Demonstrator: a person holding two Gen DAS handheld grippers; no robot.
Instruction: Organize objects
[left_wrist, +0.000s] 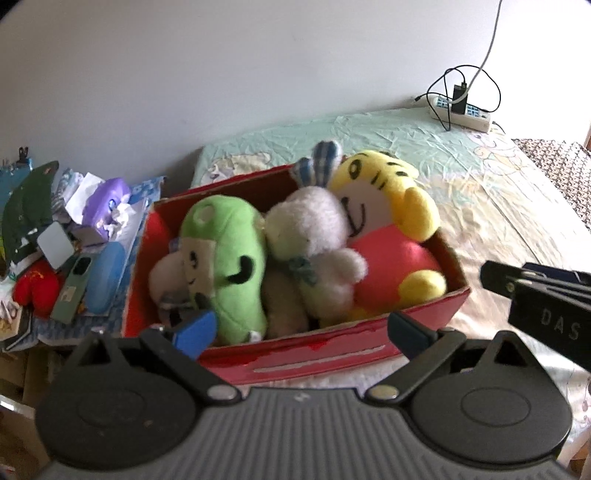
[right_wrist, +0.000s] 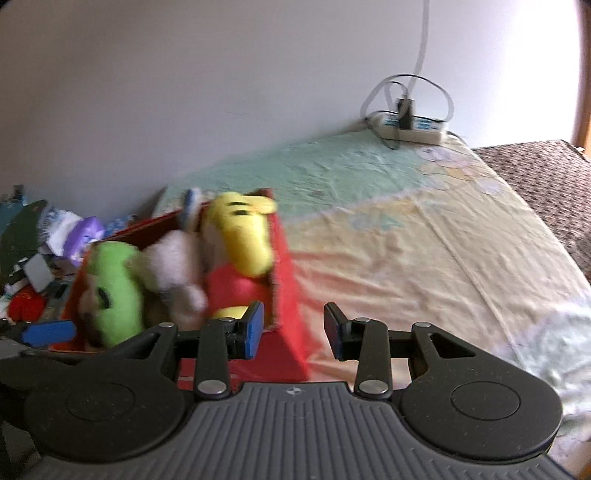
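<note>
Both tongs, left tongs (left_wrist: 301, 332) and right tongs (right_wrist: 293, 332), are hanging open and empty beside the red cardboard box (left_wrist: 332, 350) on the bed (left_wrist: 480, 192), where the green plush (left_wrist: 229, 258), white bunny (left_wrist: 317, 236) and yellow tiger (left_wrist: 391, 206) are sitting packed together, probably already sorted.

home bedroom | bed w/ sheet (left_wrist: 406, 147) | plush toys (left_wrist: 229, 258) | power strip (left_wrist: 465, 112)
</note>
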